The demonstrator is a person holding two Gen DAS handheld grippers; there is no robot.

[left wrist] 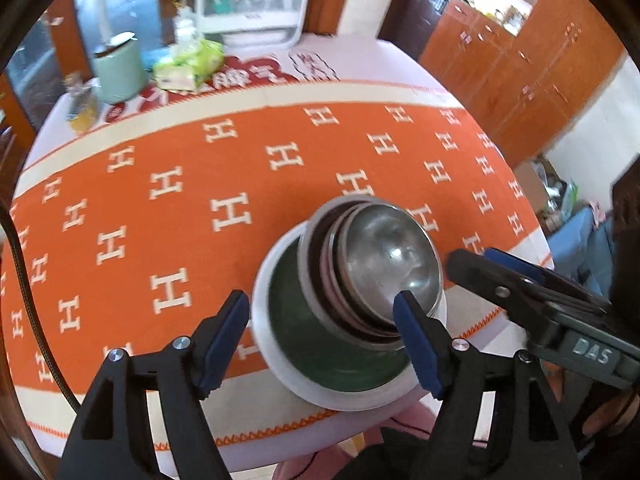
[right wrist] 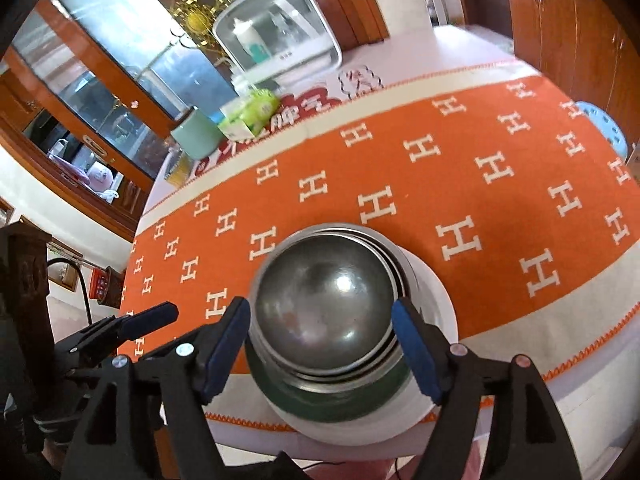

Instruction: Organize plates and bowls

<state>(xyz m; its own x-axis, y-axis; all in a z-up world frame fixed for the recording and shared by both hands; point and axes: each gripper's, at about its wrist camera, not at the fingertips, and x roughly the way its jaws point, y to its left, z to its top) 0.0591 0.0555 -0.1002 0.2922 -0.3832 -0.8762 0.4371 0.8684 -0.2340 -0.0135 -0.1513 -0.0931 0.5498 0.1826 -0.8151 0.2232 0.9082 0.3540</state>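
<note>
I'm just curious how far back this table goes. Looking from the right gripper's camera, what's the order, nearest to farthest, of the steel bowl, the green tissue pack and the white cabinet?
1. Steel bowl, between the right gripper fingers.
2. Green tissue pack, far side, left.
3. White cabinet, behind the pack, at the table's back edge.

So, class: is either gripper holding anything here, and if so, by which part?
Nothing is held. Both the left gripper and right gripper are open, straddling the stacked bowls without clamping them.
</note>
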